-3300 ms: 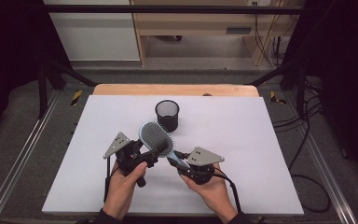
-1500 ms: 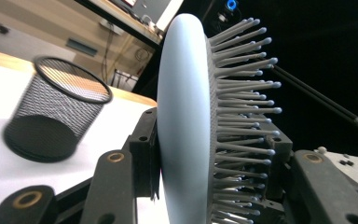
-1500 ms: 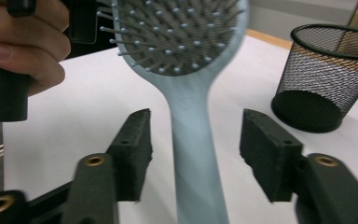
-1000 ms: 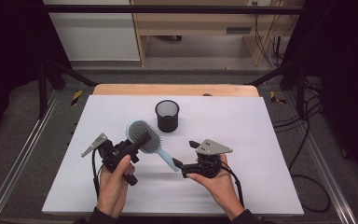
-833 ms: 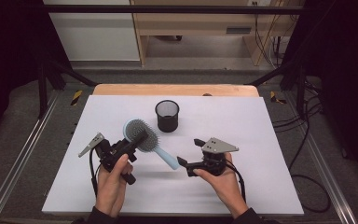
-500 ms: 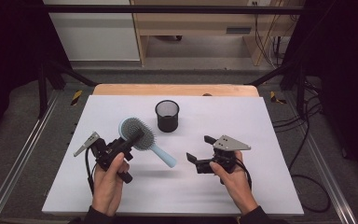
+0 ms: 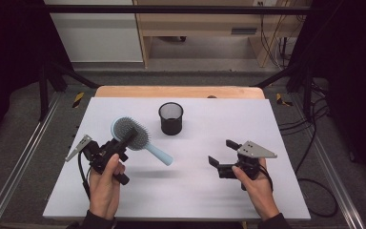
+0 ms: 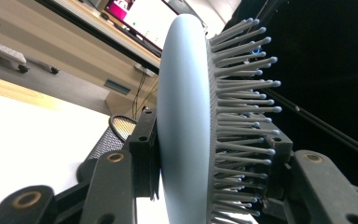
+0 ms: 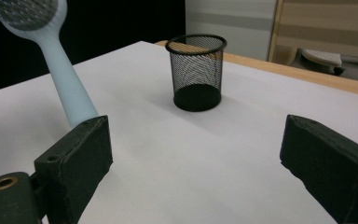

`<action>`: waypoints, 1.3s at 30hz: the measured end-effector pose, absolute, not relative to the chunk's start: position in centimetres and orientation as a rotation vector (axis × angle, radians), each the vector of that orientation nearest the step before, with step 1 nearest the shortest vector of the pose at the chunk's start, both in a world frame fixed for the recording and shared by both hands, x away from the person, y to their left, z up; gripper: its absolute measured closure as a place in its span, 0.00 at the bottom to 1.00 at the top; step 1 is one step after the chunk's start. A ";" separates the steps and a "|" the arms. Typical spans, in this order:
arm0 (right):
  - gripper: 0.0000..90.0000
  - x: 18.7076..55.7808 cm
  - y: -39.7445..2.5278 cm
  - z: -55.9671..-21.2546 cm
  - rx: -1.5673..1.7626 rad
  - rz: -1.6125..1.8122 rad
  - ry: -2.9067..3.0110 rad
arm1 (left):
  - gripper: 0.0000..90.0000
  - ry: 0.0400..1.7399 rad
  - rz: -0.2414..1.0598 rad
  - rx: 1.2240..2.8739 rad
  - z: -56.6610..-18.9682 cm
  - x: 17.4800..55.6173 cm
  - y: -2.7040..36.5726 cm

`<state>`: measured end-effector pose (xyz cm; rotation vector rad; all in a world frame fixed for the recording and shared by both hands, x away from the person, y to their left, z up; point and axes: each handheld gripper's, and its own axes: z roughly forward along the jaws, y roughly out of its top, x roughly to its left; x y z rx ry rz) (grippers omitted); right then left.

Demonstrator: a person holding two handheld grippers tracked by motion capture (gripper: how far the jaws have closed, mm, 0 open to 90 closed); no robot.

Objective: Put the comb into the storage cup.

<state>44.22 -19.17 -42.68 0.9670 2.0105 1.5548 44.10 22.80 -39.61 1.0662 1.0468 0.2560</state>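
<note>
Just mesh cup beyond hairbrush

Item count: one hairbrush, light blue with grey bristles; one black mesh cup; one white table surface; two handheld grippers, left gripper and right gripper

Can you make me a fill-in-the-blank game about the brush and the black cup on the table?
1. The left gripper is shut on the head of the light blue ____.
2. The right gripper holds nothing; its jaws are ____.
3. The black mesh cup stands upright and has ____ inside it.
4. The brush's handle points toward the ____ gripper.

Missing words: hairbrush; open; nothing; right
</note>
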 end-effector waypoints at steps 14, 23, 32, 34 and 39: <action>0.07 43.1 -22.4 -44.6 0.946 1.443 1.980 | 0.58 1.075 0.290 1.044 -39.5 44.1 24.2; 0.05 43.3 -22.3 -44.6 0.921 1.439 1.936 | 0.58 1.088 0.319 1.043 -39.5 44.2 24.7; 0.06 43.2 -21.5 -44.7 0.897 1.427 1.933 | 0.58 1.062 0.335 1.056 -38.6 44.5 24.5; 0.06 43.2 -21.3 -44.8 0.891 1.427 1.943 | 0.58 1.055 0.332 1.062 -38.3 44.6 24.3; 0.06 43.5 -21.5 -44.6 0.921 1.492 1.930 | 0.57 1.023 0.312 1.050 -37.1 45.3 23.5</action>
